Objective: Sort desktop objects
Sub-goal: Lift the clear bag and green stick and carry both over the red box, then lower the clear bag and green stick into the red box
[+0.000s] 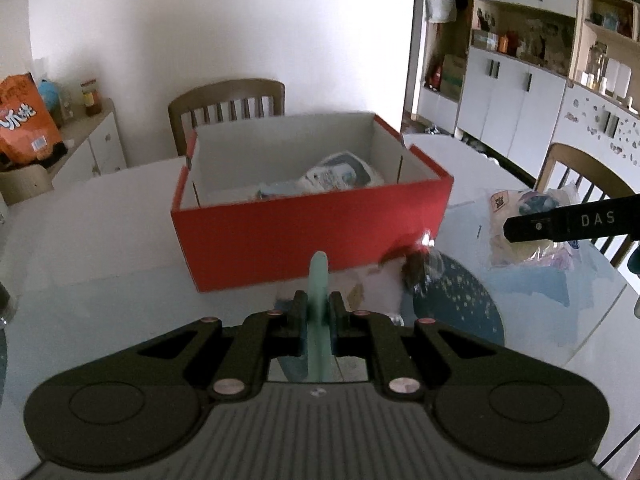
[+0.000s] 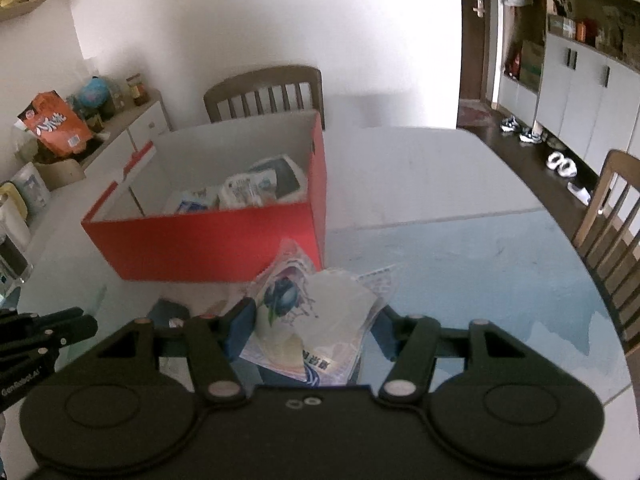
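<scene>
A red open box (image 1: 280,236) stands on the table and holds several white and blue packets (image 1: 340,176); it also shows in the right wrist view (image 2: 200,248). My left gripper (image 1: 318,320) is shut on a thin pale green stick (image 1: 319,280), held upright above the table just in front of the box. My right gripper (image 2: 312,320) is shut on a clear snack packet with a blueberry picture (image 2: 316,312), held in front of the box's right corner. That packet and a finger of the right gripper (image 1: 560,224) show at the right of the left wrist view.
A crumpled wrapper (image 1: 416,260) lies by the box's near right corner. Wooden chairs stand behind the box (image 1: 228,108) and at the right table edge (image 2: 616,232). A low cabinet with an orange bag (image 2: 56,124) stands at left. White cupboards (image 1: 516,92) line the right wall.
</scene>
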Action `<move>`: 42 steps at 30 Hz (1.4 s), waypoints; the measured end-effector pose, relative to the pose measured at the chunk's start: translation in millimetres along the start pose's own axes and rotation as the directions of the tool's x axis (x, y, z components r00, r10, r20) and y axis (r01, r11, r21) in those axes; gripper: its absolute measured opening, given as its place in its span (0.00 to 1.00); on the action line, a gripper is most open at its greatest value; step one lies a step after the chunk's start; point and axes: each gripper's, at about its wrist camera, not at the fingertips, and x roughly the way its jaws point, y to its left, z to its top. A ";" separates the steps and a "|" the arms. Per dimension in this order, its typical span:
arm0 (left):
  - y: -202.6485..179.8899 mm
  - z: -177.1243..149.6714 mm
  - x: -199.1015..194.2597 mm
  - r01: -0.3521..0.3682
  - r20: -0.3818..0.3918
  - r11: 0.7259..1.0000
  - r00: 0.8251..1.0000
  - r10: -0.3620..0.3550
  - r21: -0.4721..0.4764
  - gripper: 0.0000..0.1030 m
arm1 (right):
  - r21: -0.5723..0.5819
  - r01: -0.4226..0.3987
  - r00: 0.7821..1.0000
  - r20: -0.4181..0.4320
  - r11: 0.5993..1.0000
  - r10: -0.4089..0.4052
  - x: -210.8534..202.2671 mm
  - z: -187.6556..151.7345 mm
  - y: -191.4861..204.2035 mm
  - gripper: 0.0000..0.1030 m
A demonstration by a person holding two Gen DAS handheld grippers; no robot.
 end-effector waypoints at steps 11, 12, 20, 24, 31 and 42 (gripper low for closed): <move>14.9 28.2 -2.7 -0.024 0.042 0.999 0.999 0.025 -0.038 0.09 | -0.065 -0.025 0.999 0.035 0.998 0.027 0.4 32.1 13.8 0.59; 16.4 31.6 -2.4 -0.024 0.045 0.999 0.999 0.026 -0.041 0.09 | -0.071 -0.026 0.999 0.037 0.997 0.029 1.0 34.9 15.1 0.59; 25.4 55.2 -1.9 -0.027 0.064 0.998 0.997 0.030 -0.055 0.09 | -0.113 -0.047 0.997 0.049 0.993 0.053 7.1 54.6 26.3 0.59; 30.1 68.8 0.7 -0.027 0.070 0.998 0.997 0.031 -0.060 0.09 | -0.136 -0.059 0.996 0.059 0.989 0.067 8.9 65.6 33.4 0.59; 37.8 88.6 8.2 -0.033 0.082 0.997 0.996 0.038 -0.064 0.09 | -0.183 -0.070 0.994 0.074 0.981 0.085 14.3 83.6 45.2 0.59; 50.7 113.3 25.5 -0.035 0.086 0.997 0.996 0.041 -0.064 0.09 | -0.220 -0.073 0.992 0.083 0.973 0.094 27.0 104.8 50.6 0.59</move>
